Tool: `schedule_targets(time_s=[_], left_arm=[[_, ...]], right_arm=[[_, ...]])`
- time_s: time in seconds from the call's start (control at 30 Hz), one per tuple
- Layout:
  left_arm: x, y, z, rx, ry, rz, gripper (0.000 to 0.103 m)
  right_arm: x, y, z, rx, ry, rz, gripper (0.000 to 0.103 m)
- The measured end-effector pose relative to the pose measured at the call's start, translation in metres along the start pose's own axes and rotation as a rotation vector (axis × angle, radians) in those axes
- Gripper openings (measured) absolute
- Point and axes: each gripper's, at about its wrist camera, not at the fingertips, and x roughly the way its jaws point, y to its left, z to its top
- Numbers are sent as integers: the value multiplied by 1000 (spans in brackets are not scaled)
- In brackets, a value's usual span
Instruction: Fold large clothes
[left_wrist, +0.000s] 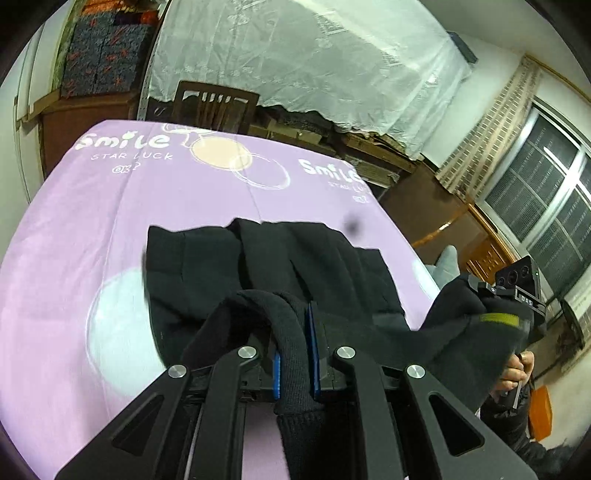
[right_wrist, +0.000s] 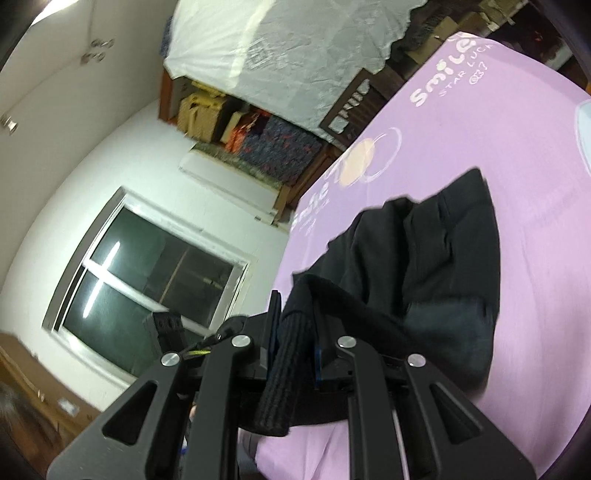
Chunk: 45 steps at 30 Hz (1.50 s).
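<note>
Two grippers are each pinching a ribbed edge of the black garment (left_wrist: 258, 266), which is lying mostly spread in the middle of the lilac printed sheet (left_wrist: 74, 229) and rising toward the bottom of both frames. The left gripper (left_wrist: 295, 347) is closed to a narrow gap on a knitted band, its blue pads pressing the cloth from both sides; the right gripper (right_wrist: 295, 332) is clamping a ribbed cuff the same way. Behind the sheet, in the upper centre of the left view, a dark wooden chair back (left_wrist: 216, 105) is standing beneath a white lace cover (left_wrist: 295, 55). Only the left view is showing the other tool at the right edge, wrapped in lifted cloth, with a hand (left_wrist: 515, 371) below it and a barred window (left_wrist: 546, 192). Only the right view is showing a different, dark window (right_wrist: 147, 273) at lower left and stacked boxes (right_wrist: 207, 114).
</note>
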Motion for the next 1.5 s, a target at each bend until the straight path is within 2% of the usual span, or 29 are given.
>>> schedule_targets(time_s=[0.13, 0.27, 0.43, 0.6, 0.67, 0.7, 0.73, 0.77, 0.8, 0.83, 0.87, 0.9, 0.97, 1.0, 1.1, 1.2, 1.27, 1.4, 1.5], left_arm=[[32, 23, 22, -57, 54, 14, 12], [74, 47, 39, -119, 123, 30, 12], [126, 81, 42, -208, 205, 6, 12], [129, 90, 42, -205, 205, -36, 14], [127, 93, 42, -222, 206, -54, 15], [122, 95, 43, -235, 204, -75, 16], [117, 96, 44, -248, 197, -95, 18], [110, 97, 45, -263, 184, -125, 26], [100, 98, 47, -276, 165, -168, 34], [93, 98, 49, -281, 148, -192, 39], [85, 97, 50, -287, 127, -210, 51], [77, 97, 51, -288, 99, -209, 61], [69, 99, 52, -282, 64, -165, 70], [65, 102, 52, -286, 49, -137, 70], [61, 113, 51, -323, 30, -152, 70], [65, 117, 47, -312, 35, -90, 70], [71, 116, 48, -305, 45, -84, 70], [56, 108, 51, -244, -13, -30, 70], [48, 106, 54, -224, -43, -37, 70]], right_arm=[[31, -27, 36, 66, -1, -41, 13], [66, -61, 65, 128, 19, -120, 13], [102, -103, 76, 198, 62, -178, 13], [118, -126, 78, 226, 91, -162, 13], [118, -127, 79, 235, 92, -128, 17], [116, -126, 80, 239, 91, -108, 23], [113, -125, 82, 235, 88, -87, 35], [107, -121, 83, 226, 78, -56, 45], [99, -116, 84, 214, 57, -28, 62], [92, -111, 86, 199, 34, -7, 67], [84, -106, 89, 182, 9, 18, 68], [77, -103, 92, 172, -12, 38, 68], [66, -101, 95, 163, -45, 49, 68], [62, -101, 96, 155, -53, 32, 68], [61, -99, 92, 99, -53, -69, 68], [73, -92, 87, 23, -16, -200, 68], [84, -90, 81, -24, 20, -262, 64], [94, -87, 71, -86, 47, -312, 61], [98, -82, 67, -132, 47, -331, 61]])
